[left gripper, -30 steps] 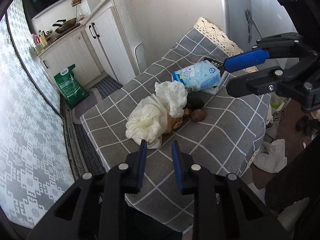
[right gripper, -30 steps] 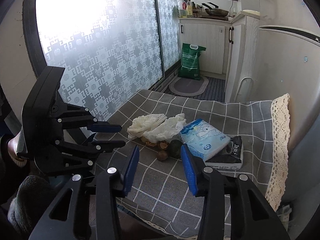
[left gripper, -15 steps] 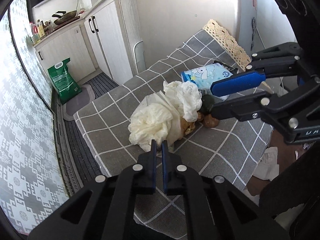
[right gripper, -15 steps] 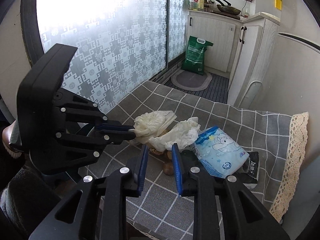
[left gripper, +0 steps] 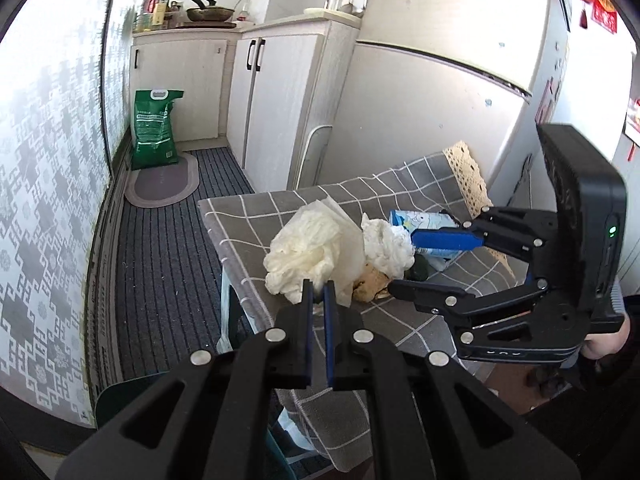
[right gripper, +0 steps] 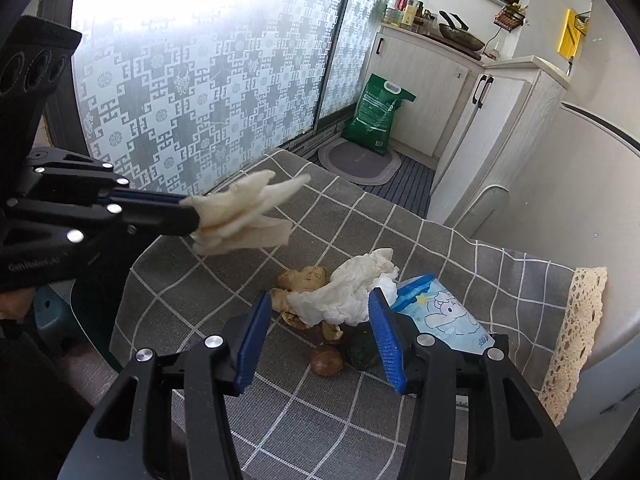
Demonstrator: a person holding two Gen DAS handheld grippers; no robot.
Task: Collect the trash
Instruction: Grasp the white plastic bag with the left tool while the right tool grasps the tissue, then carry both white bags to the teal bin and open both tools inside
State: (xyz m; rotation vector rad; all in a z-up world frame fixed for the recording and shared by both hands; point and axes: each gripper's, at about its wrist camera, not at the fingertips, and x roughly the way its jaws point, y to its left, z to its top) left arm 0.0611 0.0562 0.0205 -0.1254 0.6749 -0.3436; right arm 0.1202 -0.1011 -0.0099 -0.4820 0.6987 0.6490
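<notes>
My left gripper [left gripper: 318, 290] is shut on a cream crumpled wad [left gripper: 308, 248]. In the right wrist view this gripper [right gripper: 194, 218] holds the cream wad [right gripper: 244, 212] in the air above the left end of the grey checked table [right gripper: 224, 280]. My right gripper [right gripper: 320, 308] hangs over the trash pile and its jaws are opening. A white crumpled tissue [right gripper: 348, 292] lies between them, and the pads are not pressing on it. Ginger-like scraps [right gripper: 304, 278], a brown round piece [right gripper: 326, 362] and a dark green piece [right gripper: 362, 354] lie under and beside the tissue.
A blue tissue pack [right gripper: 440, 312] lies right of the pile, near the lace cloth edge [right gripper: 576, 328]. A fridge [left gripper: 420, 112] and white cabinets [left gripper: 280, 92] stand behind the table. On the floor are a green bag [left gripper: 154, 132] and a mat [left gripper: 162, 182]. A frosted sliding door [right gripper: 200, 80] is on the left.
My left gripper shut on the cream wad and lifted it off the table, away from the pile. My right gripper came down over the white tissue, narrowed, then widened again.
</notes>
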